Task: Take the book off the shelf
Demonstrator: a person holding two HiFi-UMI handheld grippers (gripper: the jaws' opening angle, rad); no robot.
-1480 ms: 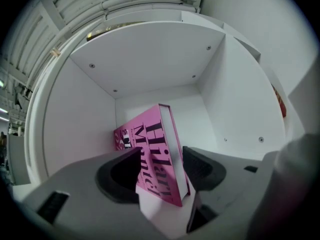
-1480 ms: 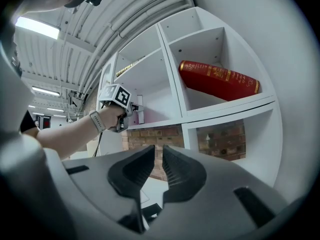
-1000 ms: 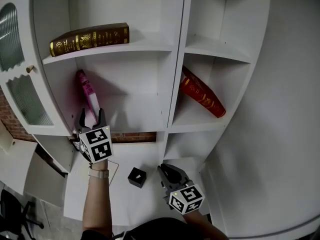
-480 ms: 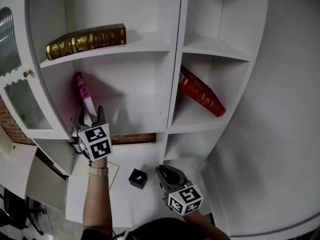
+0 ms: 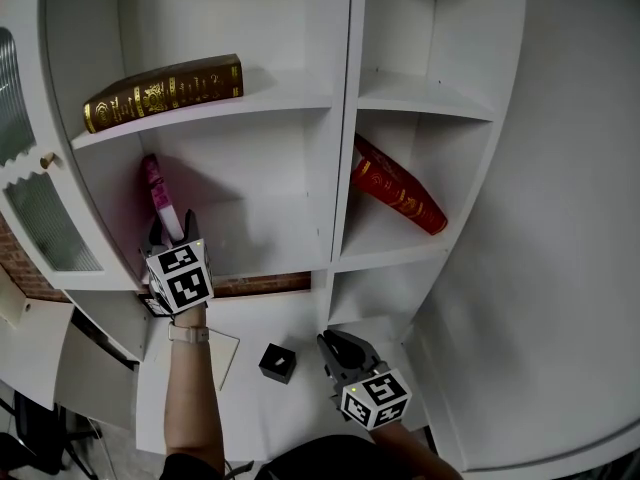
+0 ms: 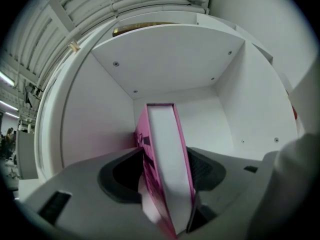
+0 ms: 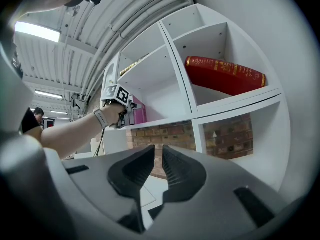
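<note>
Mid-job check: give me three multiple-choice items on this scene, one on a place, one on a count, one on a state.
1. Where is the red book? A) top left shelf B) right compartment C) desk
2. How many books are in view? A) one B) five C) three
3. The left gripper is: A) shut on the pink book B) open, empty C) holding the red book

1 B: it leans in the right compartment. 2 C: red, pink, and the brown book. 3 A: its jaws press both covers.
</note>
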